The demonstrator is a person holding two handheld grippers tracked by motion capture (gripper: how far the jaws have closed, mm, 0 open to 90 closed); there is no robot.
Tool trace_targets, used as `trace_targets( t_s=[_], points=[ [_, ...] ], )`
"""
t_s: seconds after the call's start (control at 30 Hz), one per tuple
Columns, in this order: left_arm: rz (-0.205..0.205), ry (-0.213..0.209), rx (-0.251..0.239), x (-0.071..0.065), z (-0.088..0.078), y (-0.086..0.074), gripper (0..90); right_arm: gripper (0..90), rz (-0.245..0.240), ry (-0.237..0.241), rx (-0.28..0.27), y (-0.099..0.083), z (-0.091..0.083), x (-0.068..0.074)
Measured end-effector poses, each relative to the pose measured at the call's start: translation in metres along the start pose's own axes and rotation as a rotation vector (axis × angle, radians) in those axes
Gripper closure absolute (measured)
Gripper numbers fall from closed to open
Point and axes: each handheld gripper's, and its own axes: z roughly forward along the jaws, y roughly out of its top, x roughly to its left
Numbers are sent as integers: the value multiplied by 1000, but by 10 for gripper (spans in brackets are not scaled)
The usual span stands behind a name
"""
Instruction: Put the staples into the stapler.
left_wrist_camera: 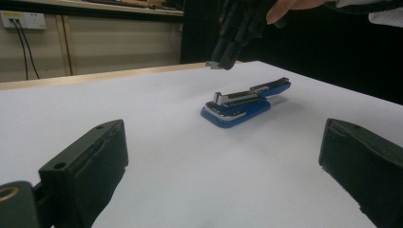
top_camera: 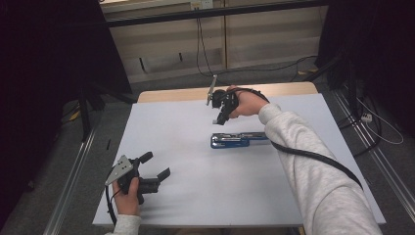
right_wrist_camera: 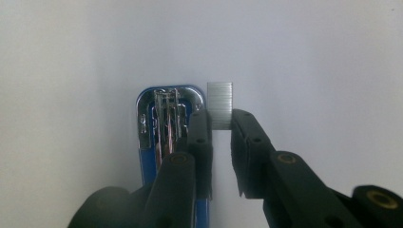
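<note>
High view: the blue metal-topped stapler (top_camera: pixel 238 140) lies open on the white counter (top_camera: pixel 186 147), just below the right gripper (top_camera: pixel 221 115), well apart from the left gripper (top_camera: pixel 156 165), whose fingers are spread wide and empty.

Left gripper view: stapler sits beyond and between the fingers (left_wrist_camera: pixel 90 166); nothing obstructs the path.

Right gripper view: fingers (right_wrist_camera: pixel 202 137) are nearly closed on a small silver strip of staples (right_wrist_camera: pixel 220 102), held just beside the stapler's open channel (right_wrist_camera: pixel 166 114). Strip is probably light and brittle; grip its flat sides gently.

left tongs (top_camera: pixel 156 165) agape, right tongs (top_camera: pixel 219 116) pinched
</note>
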Motion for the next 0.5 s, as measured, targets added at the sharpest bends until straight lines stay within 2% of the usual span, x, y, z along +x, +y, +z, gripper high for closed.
trace_targets(
  t_s=[0.03, 0.1, 0.2, 0.4, 0.43, 0.5],
  points=[
    [0, -12, 6, 0, -1, 0, 25, 783, 1, 1, -6, -1, 0, 0],
    [17, 2, 1, 1, -1, 1, 25, 783, 3, 2, -2, -1, -1, 0],
    [3, -2, 4, 1, -2, 1, 25, 783, 11, 5, -10, -2, -1, 0],
    [10, -2, 2, 0, -1, 1, 25, 783, 9, 16, -21, -4, -2, 2],
    [-2, -1, -2, -1, 0, 1, 25, 783, 6, 18, -22, -4, -2, 2],
    [9, -2, 4, 0, 0, 1, 25, 783, 9, 18, -23, -5, -2, 4]
  ],
)
